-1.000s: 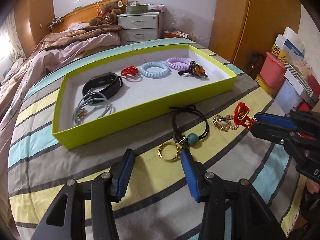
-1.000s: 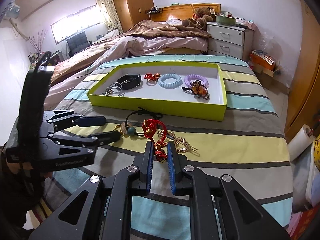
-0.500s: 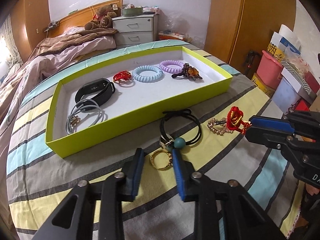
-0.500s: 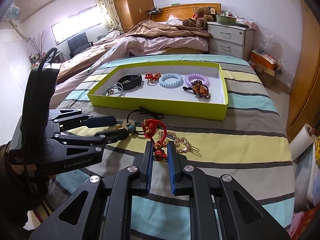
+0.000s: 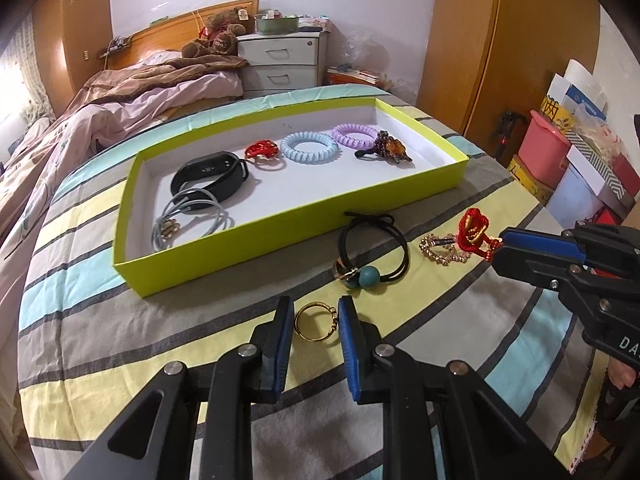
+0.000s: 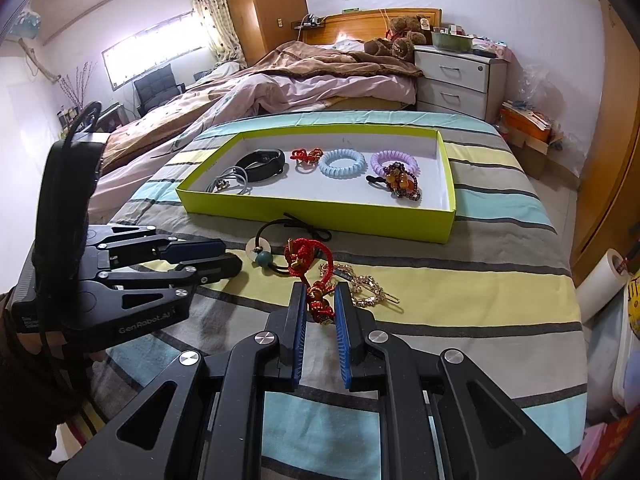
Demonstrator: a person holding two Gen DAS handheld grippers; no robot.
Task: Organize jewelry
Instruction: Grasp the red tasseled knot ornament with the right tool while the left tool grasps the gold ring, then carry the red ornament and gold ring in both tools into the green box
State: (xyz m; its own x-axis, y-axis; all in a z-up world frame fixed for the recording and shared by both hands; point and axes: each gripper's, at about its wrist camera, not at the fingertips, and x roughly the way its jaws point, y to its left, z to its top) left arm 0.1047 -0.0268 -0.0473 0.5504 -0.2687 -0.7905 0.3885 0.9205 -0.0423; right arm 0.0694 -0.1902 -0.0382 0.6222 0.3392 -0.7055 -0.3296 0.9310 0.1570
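On the striped bedspread (image 5: 120, 320), a lime-green tray (image 5: 280, 236) fills mid-frame. The left tongs (image 5: 314, 322), bottom centre, are closing around a gold ring (image 5: 316, 322), pads not yet pressing. The right tongs (image 6: 320, 312) sit clamped on a red knotted cord charm (image 6: 318, 300).

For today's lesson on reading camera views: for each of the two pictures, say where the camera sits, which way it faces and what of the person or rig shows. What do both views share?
Left wrist view: sits on the left gripper, facing down over the striped bedspread toward the tray; its jaws are closing around a gold ring; the right gripper enters from the right.
Right wrist view: sits on the right gripper, shut on a red knot charm; the left gripper shows at left.
Shared: tray, black hair tie, nightstand.
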